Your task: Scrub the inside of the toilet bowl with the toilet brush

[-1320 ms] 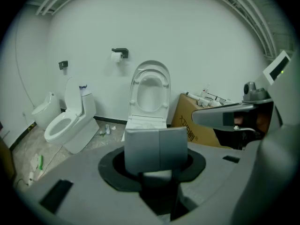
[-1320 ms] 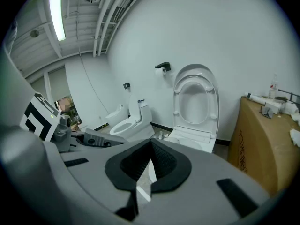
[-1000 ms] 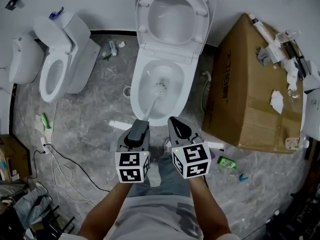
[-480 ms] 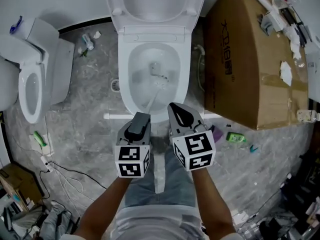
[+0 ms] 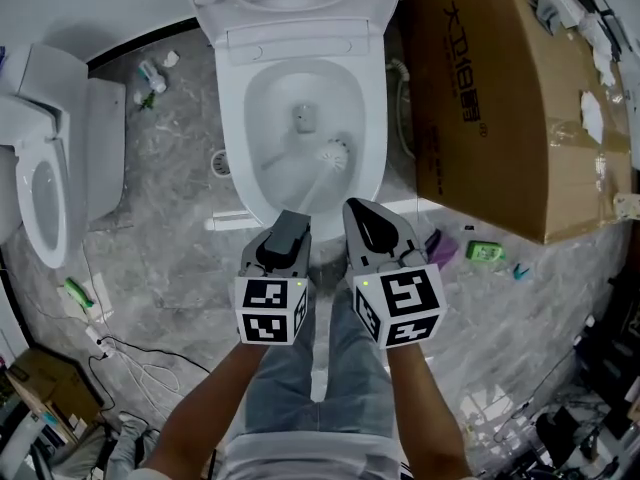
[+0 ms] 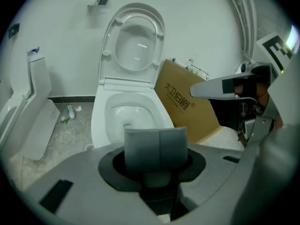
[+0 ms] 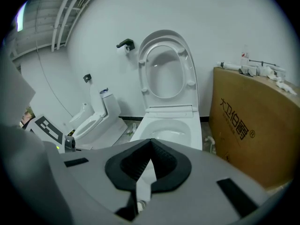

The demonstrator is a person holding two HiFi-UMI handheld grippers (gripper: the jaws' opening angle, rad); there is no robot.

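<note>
The white toilet bowl (image 5: 232, 138) stands open below me with its lid and seat raised. The toilet brush's white bristle head (image 5: 335, 154) rests low on the right inner wall, near the drain. Its pale handle (image 5: 312, 190) slants back to my left gripper (image 5: 288, 224), which is shut on the handle's end above the front rim. In the left gripper view the grey pads (image 6: 159, 146) meet and hide the handle, with the bowl (image 6: 101, 121) beyond. My right gripper (image 5: 362, 218) hovers beside it, shut and holding nothing. In the right gripper view its tips (image 7: 150, 142) touch in front of the bowl (image 7: 187, 121).
A large cardboard box (image 5: 500, 98) stands close on the toilet's right, with a hose (image 5: 403, 108) between them. A second toilet (image 5: 50, 168) sits at the left. Small bottles (image 5: 150, 73), a green container (image 5: 487, 252) and cables (image 5: 130, 353) lie on the marble floor.
The head view has moved in over the bowl. The brush head has swept from the bowl's middle toward its right inner wall. Both grippers stay side by side.
</note>
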